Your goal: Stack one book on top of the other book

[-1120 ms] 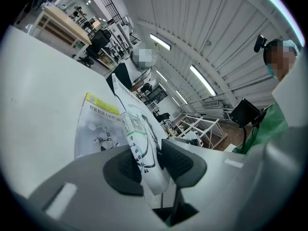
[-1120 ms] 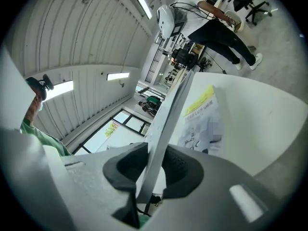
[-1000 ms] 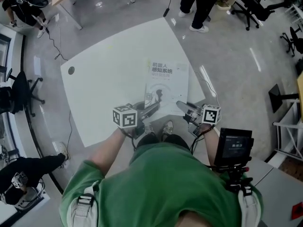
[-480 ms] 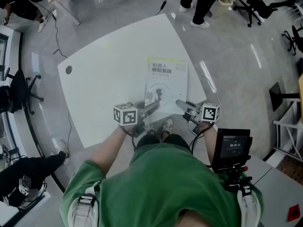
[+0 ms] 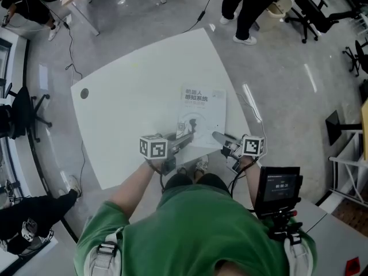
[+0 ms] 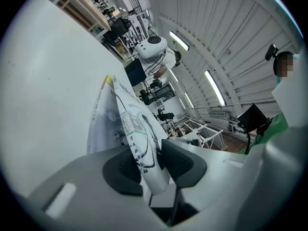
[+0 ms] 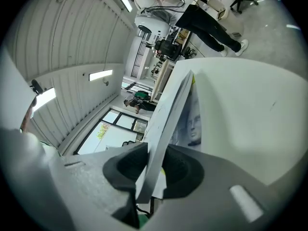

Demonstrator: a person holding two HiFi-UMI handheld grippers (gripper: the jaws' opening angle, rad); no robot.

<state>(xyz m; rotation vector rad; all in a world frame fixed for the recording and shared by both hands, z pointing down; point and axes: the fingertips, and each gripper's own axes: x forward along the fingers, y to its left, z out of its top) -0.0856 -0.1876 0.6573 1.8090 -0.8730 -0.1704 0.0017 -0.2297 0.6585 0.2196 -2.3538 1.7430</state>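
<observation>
Book [image 5: 201, 114] sits slightly lower than before, near edge clamped by left gripper [image 6: 153, 165] and right gripper [image 7: 155, 171]: stacking step; next, settle it flush on lower book [image 7: 192, 121].

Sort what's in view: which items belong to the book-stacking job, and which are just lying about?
Job:
- top book, near edge clamped by left gripper and right gripper
- lower book, beneath it
- table

Lying about:
- office chair
- floor cable
- small screen at the person's right
</observation>
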